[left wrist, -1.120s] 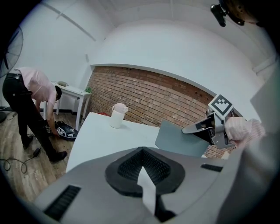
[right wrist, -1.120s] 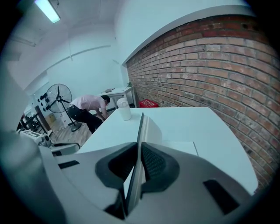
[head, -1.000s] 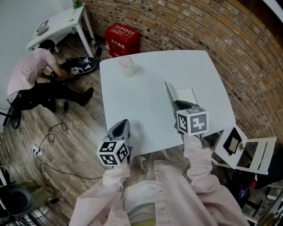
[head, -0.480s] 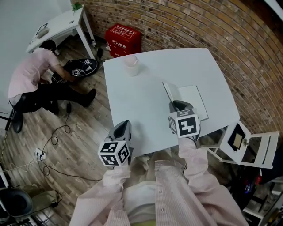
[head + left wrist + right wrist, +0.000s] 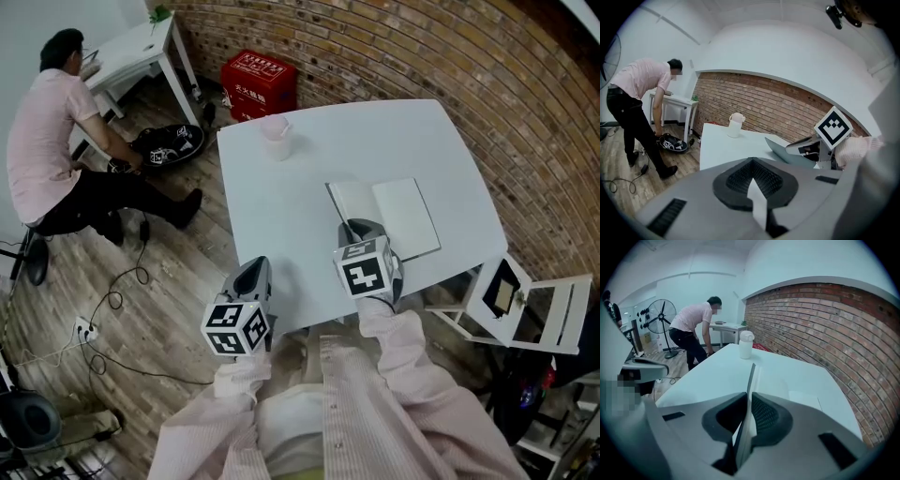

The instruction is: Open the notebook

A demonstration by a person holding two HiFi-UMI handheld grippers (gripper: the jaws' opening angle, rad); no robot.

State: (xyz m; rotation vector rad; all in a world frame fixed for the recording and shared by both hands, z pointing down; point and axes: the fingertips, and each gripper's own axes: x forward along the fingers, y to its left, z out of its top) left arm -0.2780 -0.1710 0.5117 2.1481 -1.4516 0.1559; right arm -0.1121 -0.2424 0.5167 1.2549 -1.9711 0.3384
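Note:
The notebook (image 5: 401, 216) lies on the white table (image 5: 300, 216) near its front right edge, with its white page (image 5: 804, 402) exposed. Its grey cover (image 5: 345, 201) is lifted and leans over to the left. My right gripper (image 5: 362, 234) is shut on the cover's near edge. In the right gripper view the cover (image 5: 750, 385) runs edge-on between the jaws of that gripper (image 5: 745, 403). My left gripper (image 5: 251, 279) hovers at the table's front left edge, jaws together, holding nothing. The left gripper view looks over that gripper (image 5: 753, 163) at the raised cover (image 5: 780, 151).
A white cup (image 5: 277, 138) stands at the table's far left corner. On the wooden floor lie cables (image 5: 103, 309). A person (image 5: 47, 141) stands by a small white table (image 5: 127, 52). A red crate (image 5: 260, 77) is against the brick wall. A folding chair (image 5: 525, 314) is at the right.
My right gripper has moved left and down with the cover, swinging it further open so more of the page shows. The person in the background has stood up.

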